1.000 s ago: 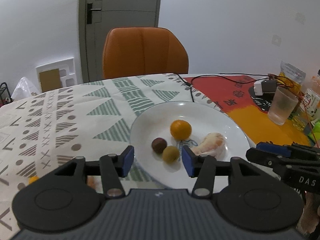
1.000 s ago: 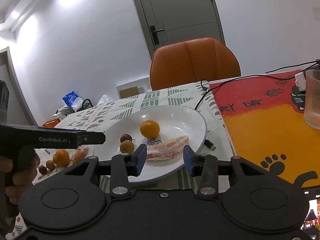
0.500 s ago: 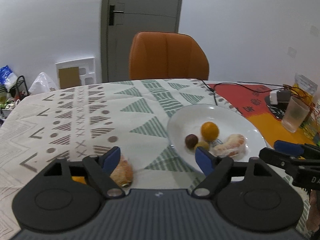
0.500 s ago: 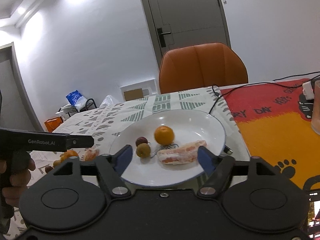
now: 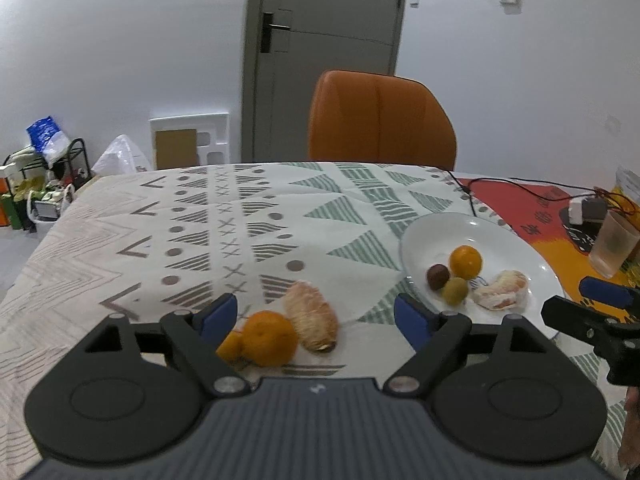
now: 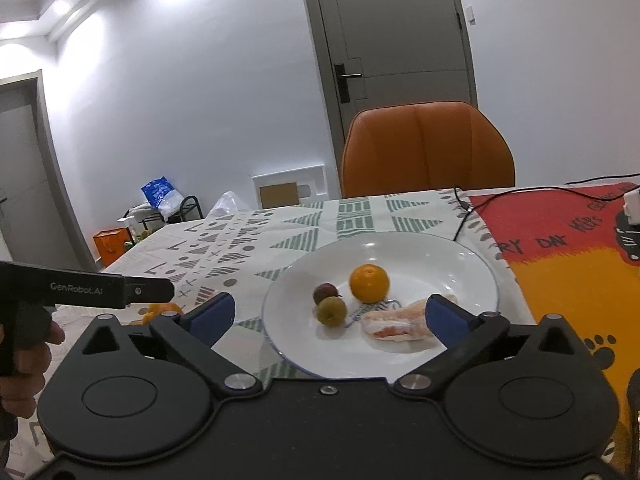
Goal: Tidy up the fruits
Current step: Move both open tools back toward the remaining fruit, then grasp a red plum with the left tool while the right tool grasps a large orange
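Note:
A white plate [image 5: 440, 236] [image 6: 440, 252] holds an orange [image 5: 465, 261] [image 6: 369, 282], a dark plum [image 5: 437, 276] [image 6: 325, 293], a green fruit [image 5: 455, 291] [image 6: 331, 311] and a peeled citrus piece [image 5: 502, 290] [image 6: 396, 325]. On the cloth left of the plate lie an orange [image 5: 269, 338], a smaller orange fruit [image 5: 229, 347] and a peeled pomelo segment [image 5: 312, 316]. My left gripper [image 5: 316, 316] is open and empty, just before these loose fruits. My right gripper [image 6: 329, 316] is open and empty, before the plate's near rim.
An orange chair [image 5: 380, 118] stands behind the table. A black cable [image 5: 464, 192] runs past the plate's far side. A ribbed glass cup [image 5: 612, 242] and a white adapter [image 5: 584, 210] sit on the red and yellow mat at right.
Both grippers have opened wide. My left gripper swung left from the plate to the loose fruits on the cloth. My right gripper drew back from the peeled citrus, which stays on the plate.

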Available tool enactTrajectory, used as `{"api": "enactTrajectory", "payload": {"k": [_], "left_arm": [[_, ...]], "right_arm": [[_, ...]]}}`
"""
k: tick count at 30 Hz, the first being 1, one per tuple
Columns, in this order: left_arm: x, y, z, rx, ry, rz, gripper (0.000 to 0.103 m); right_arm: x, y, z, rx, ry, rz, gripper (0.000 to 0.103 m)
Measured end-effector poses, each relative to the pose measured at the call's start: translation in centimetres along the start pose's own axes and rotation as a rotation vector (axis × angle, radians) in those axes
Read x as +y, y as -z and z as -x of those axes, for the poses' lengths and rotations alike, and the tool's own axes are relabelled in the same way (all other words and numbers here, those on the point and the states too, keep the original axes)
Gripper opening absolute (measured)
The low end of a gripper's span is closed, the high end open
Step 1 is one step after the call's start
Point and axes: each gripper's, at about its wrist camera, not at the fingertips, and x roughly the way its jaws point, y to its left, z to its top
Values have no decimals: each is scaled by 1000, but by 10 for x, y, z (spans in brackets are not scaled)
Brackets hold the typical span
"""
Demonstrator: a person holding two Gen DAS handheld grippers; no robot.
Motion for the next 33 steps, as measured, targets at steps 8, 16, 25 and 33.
{"api": "enactTrajectory", "payload": {"k": [8, 16, 25, 33], "left_arm": [[29, 7, 17, -10, -43, 38, 84], [54, 16, 29, -24, -68, 83, 84], [71, 25, 36, -29, -89, 104, 82], [78, 34, 40, -27, -95, 110, 79]], "right_arm": [[20, 0, -6, -15, 0, 12, 103], [40, 1, -15, 5, -50, 25, 103], [59, 1, -22, 44, -108, 59, 103], [71, 2, -28, 60, -138, 86, 103]]}}
